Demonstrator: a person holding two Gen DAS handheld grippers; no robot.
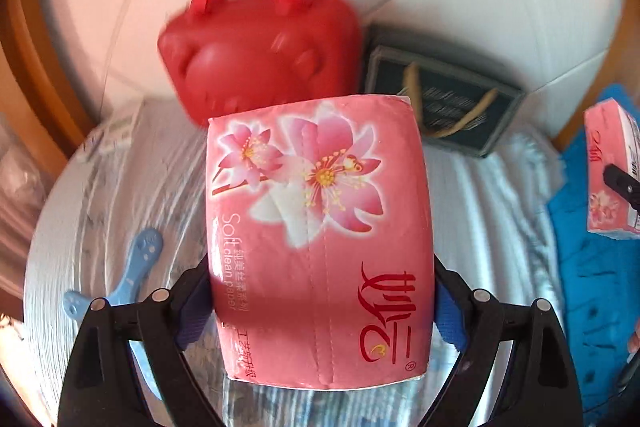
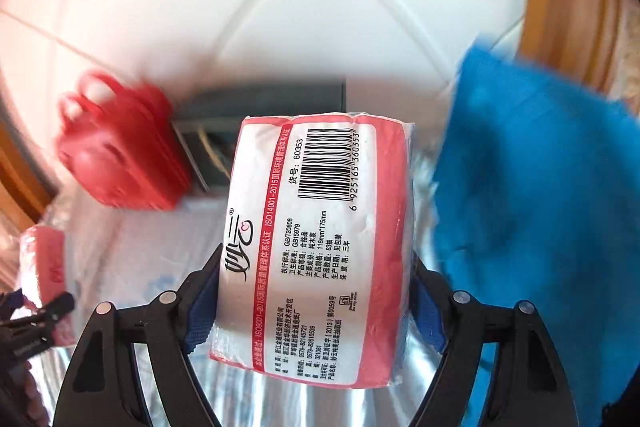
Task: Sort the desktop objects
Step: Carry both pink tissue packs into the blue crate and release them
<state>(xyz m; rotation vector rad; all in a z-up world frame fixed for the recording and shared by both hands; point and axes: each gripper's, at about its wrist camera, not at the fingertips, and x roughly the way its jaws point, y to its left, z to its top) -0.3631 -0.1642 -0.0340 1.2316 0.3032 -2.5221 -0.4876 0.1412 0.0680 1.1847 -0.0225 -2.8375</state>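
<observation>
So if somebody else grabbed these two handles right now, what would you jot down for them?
Left gripper: jaws shut on a pink tissue pack, flower side facing the camera, lifted off the table.
Right gripper: jaws shut on a second tissue pack, barcode side facing the camera.
On the table: red bag at the back, dark box beside it, blue clip on the left, blue cloth on the right.
Done: both packs picked up.
Left: set them down somewhere; where is not shown.
</observation>
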